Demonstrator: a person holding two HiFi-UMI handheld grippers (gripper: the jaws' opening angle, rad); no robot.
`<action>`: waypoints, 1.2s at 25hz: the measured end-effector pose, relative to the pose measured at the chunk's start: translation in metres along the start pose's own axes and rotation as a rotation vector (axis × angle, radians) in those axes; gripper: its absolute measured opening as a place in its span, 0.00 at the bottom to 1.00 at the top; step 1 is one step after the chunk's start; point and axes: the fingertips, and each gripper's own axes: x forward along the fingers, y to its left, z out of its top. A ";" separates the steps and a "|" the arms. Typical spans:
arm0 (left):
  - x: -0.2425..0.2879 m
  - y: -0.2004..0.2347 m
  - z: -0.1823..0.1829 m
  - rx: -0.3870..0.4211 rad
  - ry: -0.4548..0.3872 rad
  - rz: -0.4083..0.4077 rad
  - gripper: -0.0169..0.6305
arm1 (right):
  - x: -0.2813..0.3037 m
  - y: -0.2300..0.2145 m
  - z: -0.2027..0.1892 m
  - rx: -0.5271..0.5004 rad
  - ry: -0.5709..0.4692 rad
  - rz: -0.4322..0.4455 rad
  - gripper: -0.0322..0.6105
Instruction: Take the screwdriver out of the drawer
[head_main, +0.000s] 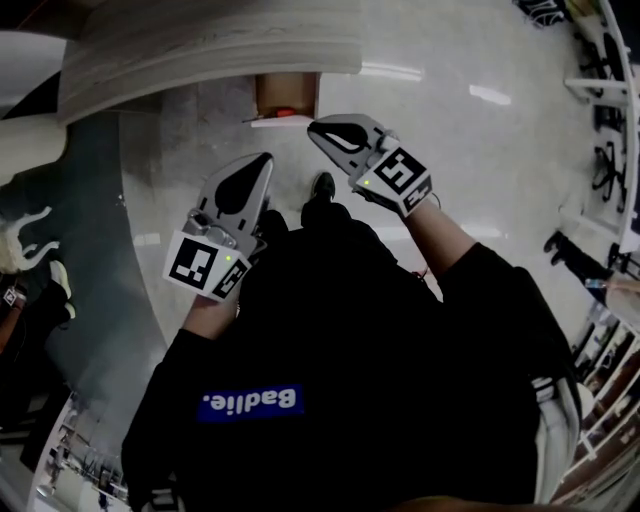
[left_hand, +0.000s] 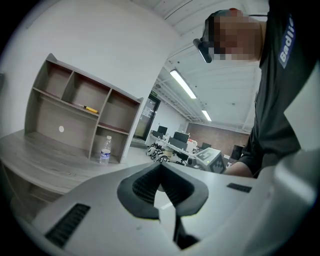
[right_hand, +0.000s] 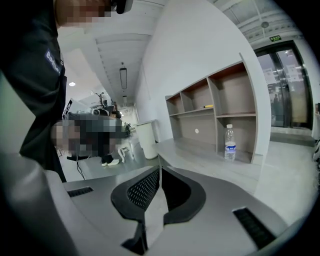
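In the head view a small brown open drawer (head_main: 287, 95) shows under the edge of the curved wooden desk (head_main: 200, 50), with a red object (head_main: 287, 112) at its front; I cannot tell what that object is. My right gripper (head_main: 313, 127) is shut and empty, its tip just right of the drawer's white front edge. My left gripper (head_main: 266, 158) is lower and to the left, also shut on nothing. Both gripper views show the jaws closed to a point, left gripper (left_hand: 161, 165) and right gripper (right_hand: 160, 169). A yellow-handled tool (left_hand: 90, 109) lies on a shelf.
A wooden shelf unit (left_hand: 80, 105) stands on the desk with a water bottle (left_hand: 105, 150) at its foot. A white bin (right_hand: 147, 139) stands by the wall. My own shoe (head_main: 322, 187) is on the pale floor below the drawer. Office desks and chairs are further off.
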 end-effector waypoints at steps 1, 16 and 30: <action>-0.001 0.004 -0.001 -0.003 -0.002 0.000 0.03 | 0.005 -0.001 -0.002 -0.007 0.012 0.001 0.10; -0.037 0.077 0.001 -0.042 -0.037 0.000 0.03 | 0.108 -0.003 -0.044 -0.086 0.234 -0.013 0.23; -0.071 0.101 -0.022 -0.096 -0.026 0.066 0.03 | 0.179 -0.039 -0.172 -0.385 0.614 0.092 0.23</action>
